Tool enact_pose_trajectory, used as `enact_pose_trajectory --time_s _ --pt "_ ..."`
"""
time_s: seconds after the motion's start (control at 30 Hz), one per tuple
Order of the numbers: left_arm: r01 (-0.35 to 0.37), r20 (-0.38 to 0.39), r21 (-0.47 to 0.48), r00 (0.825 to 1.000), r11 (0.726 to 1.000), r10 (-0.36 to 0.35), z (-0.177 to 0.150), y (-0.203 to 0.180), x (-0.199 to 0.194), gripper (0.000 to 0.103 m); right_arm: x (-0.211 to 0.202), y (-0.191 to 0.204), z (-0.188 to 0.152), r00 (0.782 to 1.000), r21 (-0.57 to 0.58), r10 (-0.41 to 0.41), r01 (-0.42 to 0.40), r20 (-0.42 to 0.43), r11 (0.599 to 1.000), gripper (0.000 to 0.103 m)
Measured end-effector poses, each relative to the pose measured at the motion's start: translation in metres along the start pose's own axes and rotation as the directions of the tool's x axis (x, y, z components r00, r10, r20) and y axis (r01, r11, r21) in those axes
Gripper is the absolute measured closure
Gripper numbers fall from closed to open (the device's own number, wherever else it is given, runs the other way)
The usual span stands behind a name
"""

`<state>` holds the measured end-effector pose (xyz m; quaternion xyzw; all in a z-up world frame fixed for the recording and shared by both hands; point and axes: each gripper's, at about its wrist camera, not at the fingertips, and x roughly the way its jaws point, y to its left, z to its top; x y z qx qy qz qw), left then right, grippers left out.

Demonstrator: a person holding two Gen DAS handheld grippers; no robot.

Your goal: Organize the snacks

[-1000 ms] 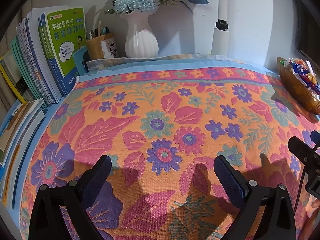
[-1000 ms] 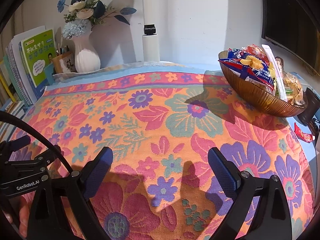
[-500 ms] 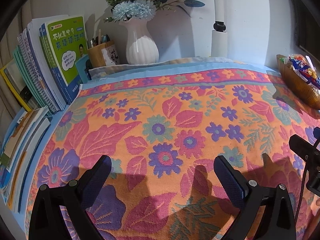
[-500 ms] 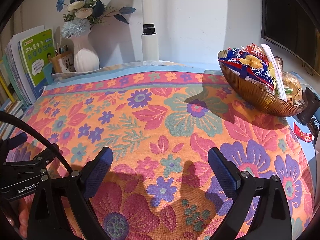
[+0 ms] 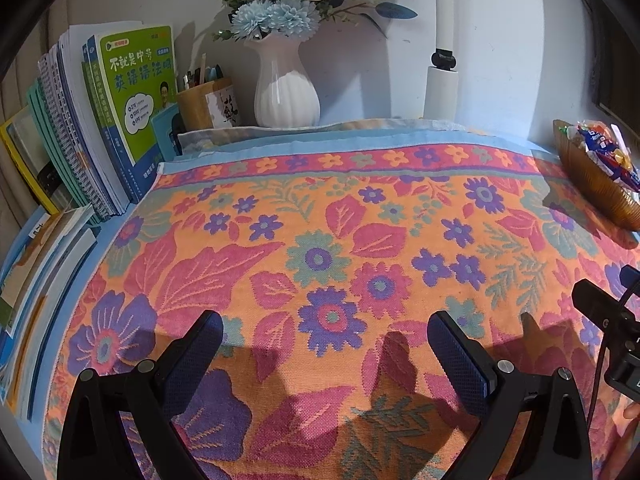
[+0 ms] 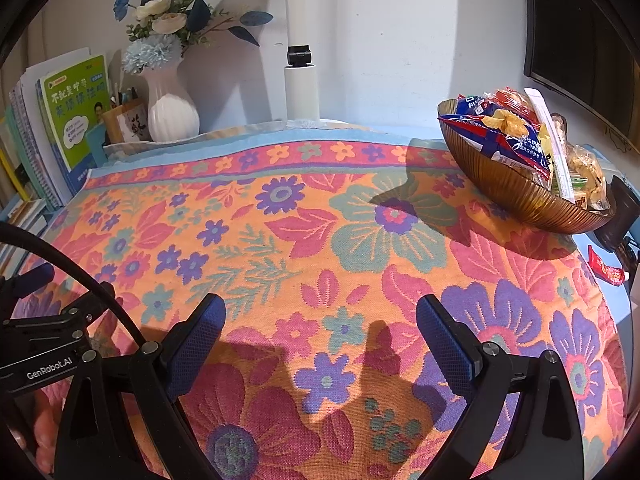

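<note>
A brown ribbed bowl point(image 6: 516, 196) heaped with snack packets point(image 6: 508, 128) stands at the far right of the flowered cloth; it also shows at the right edge of the left wrist view point(image 5: 596, 188). A small red packet point(image 6: 606, 270) lies on the table's blue edge beyond the bowl. My left gripper point(image 5: 324, 332) is open and empty, low over the cloth's near middle. My right gripper point(image 6: 320, 316) is open and empty over the near cloth, well short of the bowl.
Upright books point(image 5: 108, 120), a pen cup point(image 5: 200, 104) and a white vase of flowers point(image 5: 286, 92) line the back left. A white post point(image 6: 302, 84) stands at the back wall. A dark object point(image 6: 618, 216) sits behind the bowl. Flat books point(image 5: 36, 272) lie at left.
The left gripper has drawn back and tilted up a little, so the books and vase sit lower in its view. The right gripper has barely moved. Both stay open.
</note>
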<state>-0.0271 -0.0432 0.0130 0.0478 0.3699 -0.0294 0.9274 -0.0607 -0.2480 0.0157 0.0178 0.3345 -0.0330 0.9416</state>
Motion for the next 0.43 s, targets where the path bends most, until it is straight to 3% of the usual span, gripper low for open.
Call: enact_pose_trajectory --time_s 0.3,0.43 --pt "0.010 0.003 -0.018 1.000 1.000 -0.010 0.0002 0.0035 -0.0001 0.002 0.0011 -0.0009 0.0001 1.000 0.002 0.001 -0.001 -0.006 1.000 0.005" --pt "0.007 0.050 -0.019 0.999 1.000 -0.006 0.0007 0.0043 -0.0071 0.002 0.0013 -0.0006 0.0000 1.000 0.001 0.002 -0.002 -0.007 1.000 0.005"
